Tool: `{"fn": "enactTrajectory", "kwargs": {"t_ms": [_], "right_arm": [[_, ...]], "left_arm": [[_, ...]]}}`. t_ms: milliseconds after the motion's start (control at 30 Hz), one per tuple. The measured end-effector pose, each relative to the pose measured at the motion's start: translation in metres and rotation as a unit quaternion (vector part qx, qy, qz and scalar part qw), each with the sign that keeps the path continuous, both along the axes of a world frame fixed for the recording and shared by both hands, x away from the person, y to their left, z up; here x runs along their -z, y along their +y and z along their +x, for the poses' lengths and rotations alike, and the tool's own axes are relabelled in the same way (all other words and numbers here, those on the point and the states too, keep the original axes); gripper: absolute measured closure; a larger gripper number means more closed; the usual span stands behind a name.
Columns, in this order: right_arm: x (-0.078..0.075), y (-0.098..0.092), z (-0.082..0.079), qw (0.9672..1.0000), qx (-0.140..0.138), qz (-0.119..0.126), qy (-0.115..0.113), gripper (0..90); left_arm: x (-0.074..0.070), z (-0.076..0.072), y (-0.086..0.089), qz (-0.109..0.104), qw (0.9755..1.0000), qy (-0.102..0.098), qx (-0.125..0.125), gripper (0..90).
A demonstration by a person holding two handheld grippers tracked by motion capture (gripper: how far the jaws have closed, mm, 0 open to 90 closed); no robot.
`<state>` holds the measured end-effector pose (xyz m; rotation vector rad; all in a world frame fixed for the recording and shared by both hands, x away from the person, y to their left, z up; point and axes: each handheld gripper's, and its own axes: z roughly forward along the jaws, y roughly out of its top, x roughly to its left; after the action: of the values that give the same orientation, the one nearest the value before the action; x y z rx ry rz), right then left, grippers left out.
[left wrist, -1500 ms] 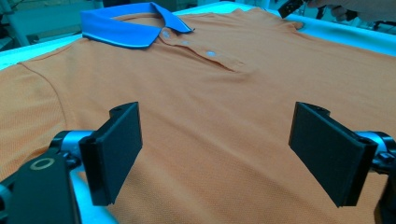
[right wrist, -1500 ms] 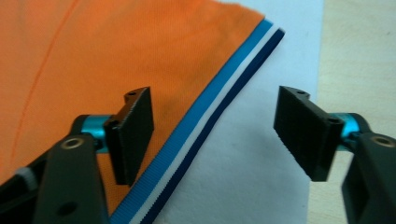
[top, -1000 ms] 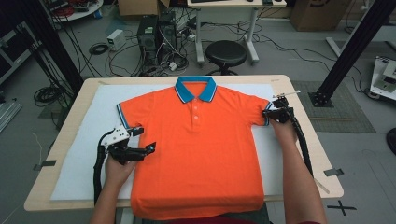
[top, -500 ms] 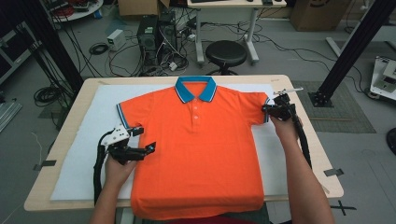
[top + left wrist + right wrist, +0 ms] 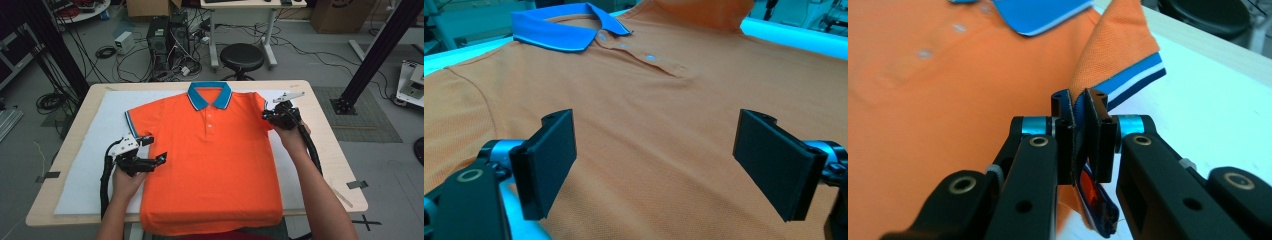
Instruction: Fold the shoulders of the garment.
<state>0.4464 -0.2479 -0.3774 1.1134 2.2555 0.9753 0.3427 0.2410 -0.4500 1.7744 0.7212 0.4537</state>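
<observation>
**Right gripper pinching sleeve, left spread over shirt**

One shirt [image 5: 210, 165] — orange polo, blue collar [image 5: 209, 95] — lies face up on the white mat [image 5: 95, 165] on the table [image 5: 325, 165], hem hanging over the near edge. No readable print or logo on it. Three buttons [image 5: 209, 127] show on the placket.

Right gripper [image 5: 1078, 120]: jaws pressed together on the sleeve [image 5: 1118, 55] at its striped cuff, fabric lifted off the mat and bunched between the pads. In the high view the right gripper [image 5: 280, 116] sits at the shirt's right shoulder.

Left gripper [image 5: 150, 160]: jaws spread wide, nothing between them, hovering at the shirt's left side below the other sleeve [image 5: 137, 122].

Room: bare mat on both sides of the shirt, wider on the left; table edge near on the right. One stool [image 5: 242, 57] beyond the far edge.
</observation>
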Motion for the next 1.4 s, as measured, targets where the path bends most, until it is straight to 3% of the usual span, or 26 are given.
{"fn": "enactTrajectory", "kwargs": {"t_ms": [333, 567, 700, 833, 1000, 1200, 1400], "right_arm": [[-0.001, 0.039, -0.014, 0.9989, -0.043, -0.019, 0.001, 84.5], [0.005, 0.063, -0.026, 0.9963, -0.083, -0.018, 0.007, 82.9], [0.006, 0.067, -0.030, 0.9953, -0.097, -0.003, 0.005, 78.6], [0.004, 0.066, -0.032, 0.9956, -0.094, 0.004, 0.003, 75.5], [0.006, 0.064, -0.028, 0.9964, -0.083, 0.011, 0.011, 63.5], [0.023, 0.069, -0.007, 0.9978, -0.056, 0.007, 0.035, 50.8], [0.035, 0.074, 0.007, 0.9977, -0.041, 0.004, 0.053, 45.8]], "left_arm": [[0.000, 0.000, 0.000, 0.001, 1.0000, 0.000, 0.001, 17.5], [0.000, 0.000, 0.000, -0.001, 1.0000, 0.001, 0.000, 17.5], [0.000, 0.000, 0.000, 0.002, 1.0000, 0.000, 0.001, 17.6], [0.000, 0.000, 0.000, 0.000, 1.0000, 0.001, 0.000, 17.5], [0.000, 0.000, 0.000, 0.001, 1.0000, 0.002, 0.000, 17.5], [0.000, 0.000, 0.000, 0.002, 1.0000, 0.001, 0.001, 17.7], [0.000, 0.000, 0.000, 0.002, 1.0000, 0.002, 0.001, 17.7]]}}
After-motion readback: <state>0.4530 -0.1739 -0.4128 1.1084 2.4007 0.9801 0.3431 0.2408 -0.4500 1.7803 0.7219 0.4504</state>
